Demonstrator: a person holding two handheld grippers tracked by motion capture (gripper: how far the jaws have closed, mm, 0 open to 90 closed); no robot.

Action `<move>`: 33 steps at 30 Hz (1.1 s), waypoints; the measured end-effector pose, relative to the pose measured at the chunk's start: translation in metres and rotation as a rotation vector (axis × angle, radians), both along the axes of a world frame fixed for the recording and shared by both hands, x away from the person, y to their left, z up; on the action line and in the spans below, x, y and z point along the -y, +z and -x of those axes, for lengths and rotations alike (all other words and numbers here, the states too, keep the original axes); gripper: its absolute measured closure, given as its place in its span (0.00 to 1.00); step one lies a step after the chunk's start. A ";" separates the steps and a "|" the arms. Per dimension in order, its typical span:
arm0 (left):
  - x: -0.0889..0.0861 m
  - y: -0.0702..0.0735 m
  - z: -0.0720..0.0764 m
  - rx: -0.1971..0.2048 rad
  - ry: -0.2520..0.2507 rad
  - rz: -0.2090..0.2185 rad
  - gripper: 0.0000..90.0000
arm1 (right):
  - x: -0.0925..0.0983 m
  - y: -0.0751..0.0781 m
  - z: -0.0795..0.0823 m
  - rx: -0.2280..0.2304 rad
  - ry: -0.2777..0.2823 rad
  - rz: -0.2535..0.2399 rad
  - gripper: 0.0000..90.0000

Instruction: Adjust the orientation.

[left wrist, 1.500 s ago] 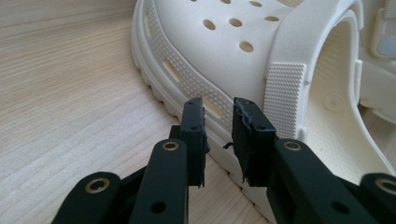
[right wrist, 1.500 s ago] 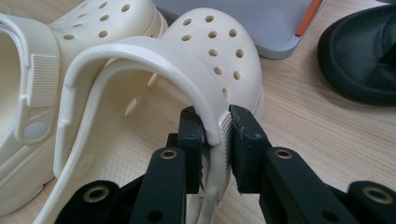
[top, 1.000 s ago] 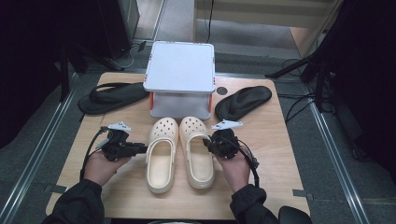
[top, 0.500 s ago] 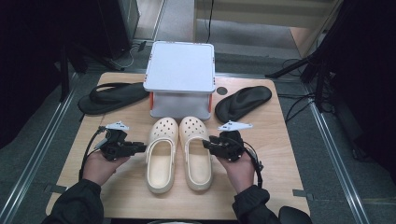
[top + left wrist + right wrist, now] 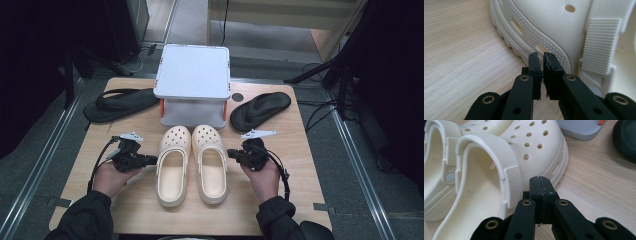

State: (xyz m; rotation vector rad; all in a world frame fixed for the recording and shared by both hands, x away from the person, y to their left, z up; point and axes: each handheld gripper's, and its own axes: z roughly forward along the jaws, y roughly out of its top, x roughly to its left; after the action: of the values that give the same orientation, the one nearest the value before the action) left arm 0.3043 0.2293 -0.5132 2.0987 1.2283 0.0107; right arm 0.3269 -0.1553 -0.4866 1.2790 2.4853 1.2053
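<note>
A pair of cream clogs lies side by side at mid-table, the left clog point(image 5: 172, 167) and the right clog point(image 5: 210, 162), toes pointing away from me. My left gripper point(image 5: 152, 160) lies level just left of the left clog point(image 5: 554, 22), tips point(image 5: 541, 56) aimed at its side. Its jaws have just been closing to a hairline gap, with nothing between them. My right gripper point(image 5: 231, 153) points at the outer side of the right clog point(image 5: 534, 142). Its jaws point(image 5: 540, 180) have just closed pad to pad on nothing.
A white lidded box point(image 5: 192, 75) stands behind the clogs. One black flip-flop point(image 5: 120, 104) lies at the back left, another point(image 5: 260, 110) at the back right. Bare wooden tabletop point(image 5: 300, 165) lies outside each hand.
My right hand has slid a little to the right, away from the right clog. The left hand and the clogs have stayed put.
</note>
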 end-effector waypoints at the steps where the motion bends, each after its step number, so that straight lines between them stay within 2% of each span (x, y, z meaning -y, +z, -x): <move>1: 0.000 0.000 0.000 0.003 0.000 -0.001 0.94 | -0.001 -0.002 -0.002 -0.009 0.003 -0.002 1.00; 7: 0.000 -0.001 0.000 -0.005 -0.005 0.019 0.94 | -0.010 -0.012 -0.008 -0.012 0.022 0.028 1.00; 14: 0.004 -0.001 0.002 -0.010 -0.019 0.027 0.93 | -0.010 -0.015 -0.010 -0.019 0.019 0.042 1.00; 24: 0.011 -0.002 0.005 -0.019 -0.047 0.036 0.92 | -0.010 -0.016 -0.010 -0.019 0.018 0.027 1.00; 30: 0.014 -0.002 0.007 -0.009 -0.034 0.032 0.94 | -0.011 -0.017 -0.010 -0.014 0.017 0.028 1.00; 33: 0.017 -0.002 0.009 -0.007 -0.044 0.027 0.94 | -0.010 -0.017 -0.011 -0.007 0.008 0.031 1.00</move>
State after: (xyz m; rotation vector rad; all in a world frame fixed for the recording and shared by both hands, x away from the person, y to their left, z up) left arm 0.2951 0.2119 -0.5152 2.1040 1.1797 -0.0334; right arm 0.3376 -0.1449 -0.5033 1.2689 2.5067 1.1606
